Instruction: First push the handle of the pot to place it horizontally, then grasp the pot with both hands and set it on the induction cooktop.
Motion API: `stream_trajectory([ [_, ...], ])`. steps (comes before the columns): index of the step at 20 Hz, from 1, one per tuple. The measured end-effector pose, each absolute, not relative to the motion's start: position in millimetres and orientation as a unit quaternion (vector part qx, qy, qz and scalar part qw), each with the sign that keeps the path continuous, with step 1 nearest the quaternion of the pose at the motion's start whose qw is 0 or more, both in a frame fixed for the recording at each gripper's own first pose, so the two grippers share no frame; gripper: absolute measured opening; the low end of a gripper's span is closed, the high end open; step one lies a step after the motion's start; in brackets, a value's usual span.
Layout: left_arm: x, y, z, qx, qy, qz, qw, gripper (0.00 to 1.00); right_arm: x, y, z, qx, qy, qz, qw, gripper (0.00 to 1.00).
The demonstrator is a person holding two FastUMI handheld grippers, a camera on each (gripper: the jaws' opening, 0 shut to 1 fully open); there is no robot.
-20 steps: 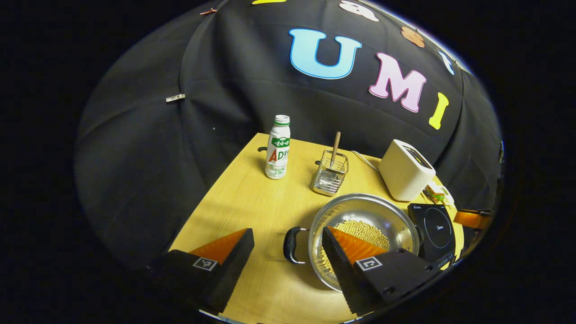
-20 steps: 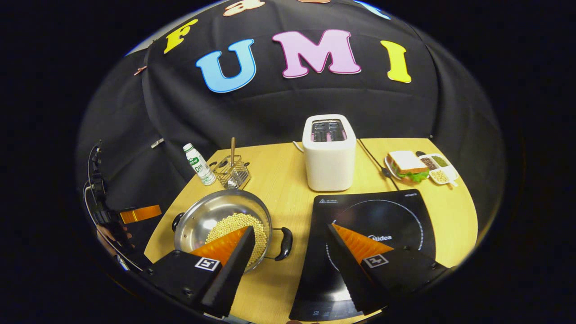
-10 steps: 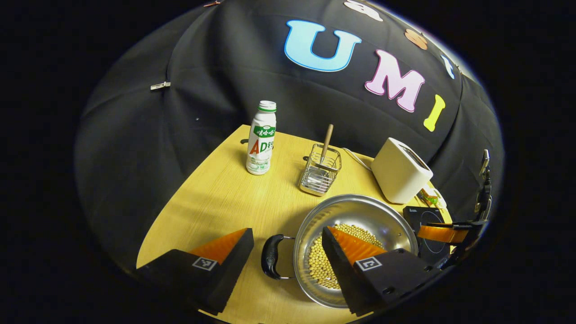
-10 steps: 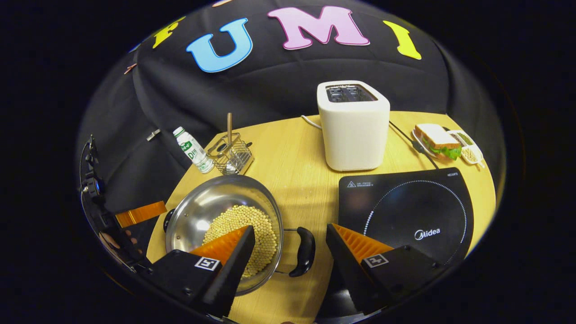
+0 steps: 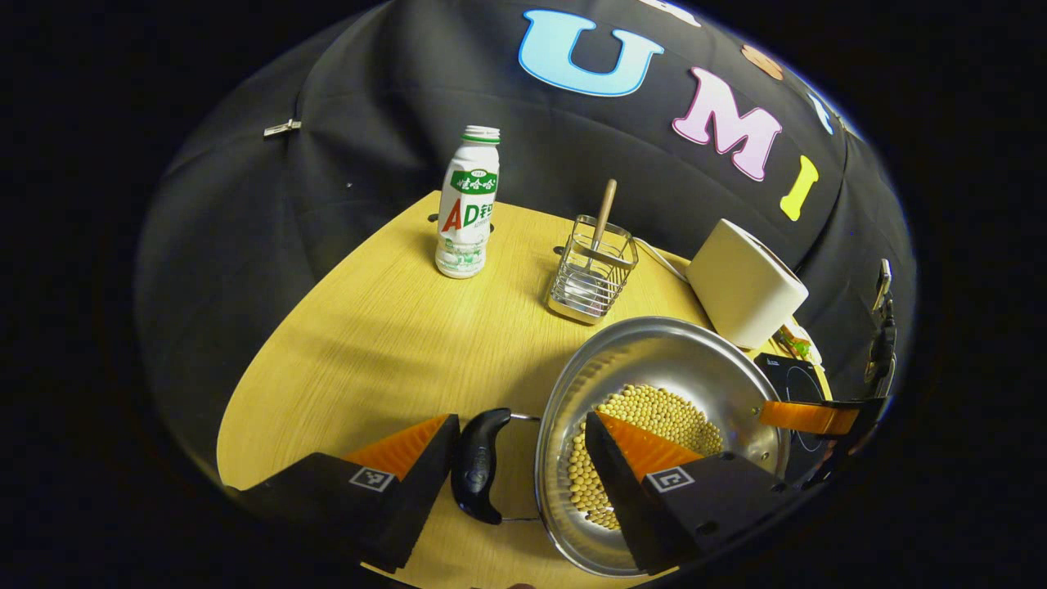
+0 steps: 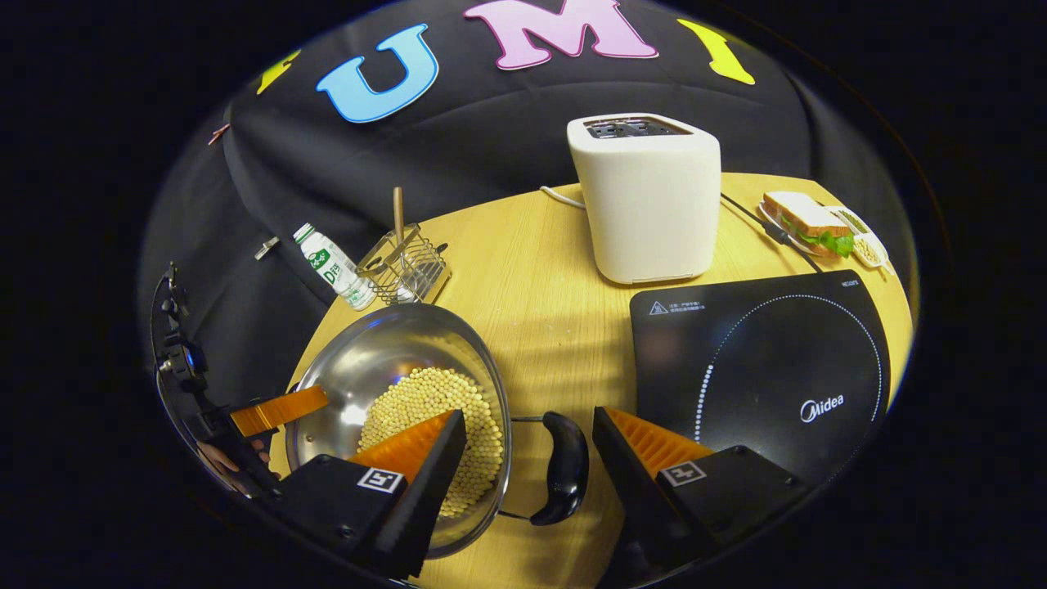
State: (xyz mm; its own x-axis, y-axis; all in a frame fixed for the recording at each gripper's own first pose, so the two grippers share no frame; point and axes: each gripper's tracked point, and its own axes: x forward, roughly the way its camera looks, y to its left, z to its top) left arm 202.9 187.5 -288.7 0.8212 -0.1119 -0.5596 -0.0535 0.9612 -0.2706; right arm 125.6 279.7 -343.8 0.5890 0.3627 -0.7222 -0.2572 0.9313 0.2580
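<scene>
Nearest, the left hand-held gripper is spread around the pot's black handle; the right hand-held gripper straddles the opposite handle, also spread. The pot sits on the wooden counter, beside the induction cooktop. Beyond stand a toaster and the black cloth wall.

Staged kitchen set inside a recording booth, not a real home. Black cloth wall behind a small wooden worktop. Kitchen goods ahead of the right tool: white toaster, black induction cooktop, sandwich plate far right. Ahead of the left tool: drink bottle, wire utensil caddy, steel pot of beans.
</scene>
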Motion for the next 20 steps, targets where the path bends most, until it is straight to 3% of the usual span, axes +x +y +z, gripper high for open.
stream_trajectory([
  [6, 205.1, 184.1, -303.0, -0.137, 0.321, -0.031, 0.937, 0.89, 124.0, 286.8, -358.9, 0.048, 0.427, 0.163, 0.888, 0.93],
  [9, 204.7, 189.9, -309.6, -0.133, 0.331, -0.024, 0.934, 0.80, 124.6, 284.7, -363.8, 0.040, 0.429, 0.155, 0.889, 0.80],
  [12, 205.1, 193.5, -311.0, -0.138, 0.329, -0.020, 0.934, 0.64, 123.7, 286.1, -368.6, 0.019, 0.427, 0.157, 0.890, 0.79],
  [14, 203.3, 198.5, -313.9, -0.128, 0.335, -0.017, 0.933, 0.69, 122.2, 277.5, -369.6, 0.001, 0.421, 0.151, 0.894, 0.79],
  [17, 200.0, 201.5, -314.6, -0.128, 0.340, -0.025, 0.932, 0.67, 124.4, 285.2, -372.3, 0.009, 0.427, 0.148, 0.892, 0.60],
  [20, 197.7, 201.0, -318.9, -0.128, 0.352, -0.026, 0.927, 0.67, 123.0, 282.5, -372.1, -0.007, 0.427, 0.144, 0.893, 0.64],
])
